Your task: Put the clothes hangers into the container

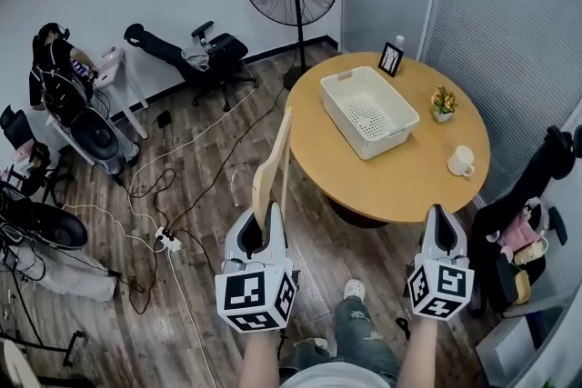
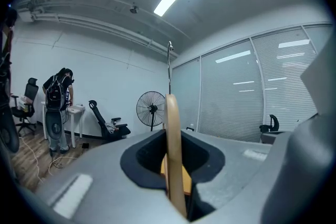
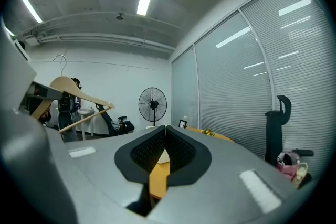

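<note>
Round table [image 1: 411, 184], white container [image 1: 356, 94], left tongs [image 1: 262, 215] pinching wooden hanger [image 1: 275, 161], right tongs [image 1: 442, 215] pressed together

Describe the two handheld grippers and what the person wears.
The left gripper and right gripper have smooth light-grey shells tapering to the jaws, with black textured pads inside. Each carries a white cube of black square markers. The person wears faded ripped jeans and a white shoe.
</note>
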Tool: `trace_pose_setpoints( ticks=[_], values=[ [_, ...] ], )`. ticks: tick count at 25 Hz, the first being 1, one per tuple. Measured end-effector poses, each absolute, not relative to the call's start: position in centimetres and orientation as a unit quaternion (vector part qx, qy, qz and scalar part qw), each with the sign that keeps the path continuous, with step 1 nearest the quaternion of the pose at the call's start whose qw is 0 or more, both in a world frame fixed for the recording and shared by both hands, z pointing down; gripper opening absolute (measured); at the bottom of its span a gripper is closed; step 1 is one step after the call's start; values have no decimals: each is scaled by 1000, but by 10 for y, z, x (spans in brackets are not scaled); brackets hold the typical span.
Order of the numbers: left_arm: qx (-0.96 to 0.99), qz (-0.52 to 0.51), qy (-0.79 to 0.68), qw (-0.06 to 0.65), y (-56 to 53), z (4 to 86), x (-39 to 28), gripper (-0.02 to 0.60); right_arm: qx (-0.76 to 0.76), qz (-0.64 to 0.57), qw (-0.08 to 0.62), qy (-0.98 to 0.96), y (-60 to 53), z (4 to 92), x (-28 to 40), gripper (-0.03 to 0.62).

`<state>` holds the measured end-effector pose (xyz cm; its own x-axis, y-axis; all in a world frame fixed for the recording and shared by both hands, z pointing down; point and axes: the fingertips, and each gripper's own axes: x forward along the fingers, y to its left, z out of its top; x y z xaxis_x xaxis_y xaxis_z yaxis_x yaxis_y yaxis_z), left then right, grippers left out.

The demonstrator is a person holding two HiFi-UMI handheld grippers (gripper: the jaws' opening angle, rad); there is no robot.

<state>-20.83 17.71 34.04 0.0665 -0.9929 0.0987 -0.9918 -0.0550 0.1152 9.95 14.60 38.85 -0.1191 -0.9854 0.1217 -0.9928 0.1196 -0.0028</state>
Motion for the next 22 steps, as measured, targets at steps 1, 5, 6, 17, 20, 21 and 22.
trace_pose_setpoints(
  ticks=[1,5,6,17,20,21,22],
  values=[
    [724,-6,-686,76,165,338,-206,57,659,41,45,-750,132,387,101,23],
    [717,-9,-693,76,119,330,-191,57,650,39,45,-758,75,379,115,23],
    [715,-11,-695,76,108,328,-188,57,648,37,45,-759,61,376,118,23],
    [688,-21,-722,76,11,321,-156,57,622,30,39,-781,-59,365,149,23],
    [686,-22,-723,77,-5,323,-148,57,618,31,43,-784,-79,369,155,23],
    [686,-22,-723,78,-9,323,-146,57,617,32,46,-785,-83,371,157,23],
    [686,-21,-723,80,-13,324,-145,57,616,34,48,-785,-86,373,158,23]
  ],
)
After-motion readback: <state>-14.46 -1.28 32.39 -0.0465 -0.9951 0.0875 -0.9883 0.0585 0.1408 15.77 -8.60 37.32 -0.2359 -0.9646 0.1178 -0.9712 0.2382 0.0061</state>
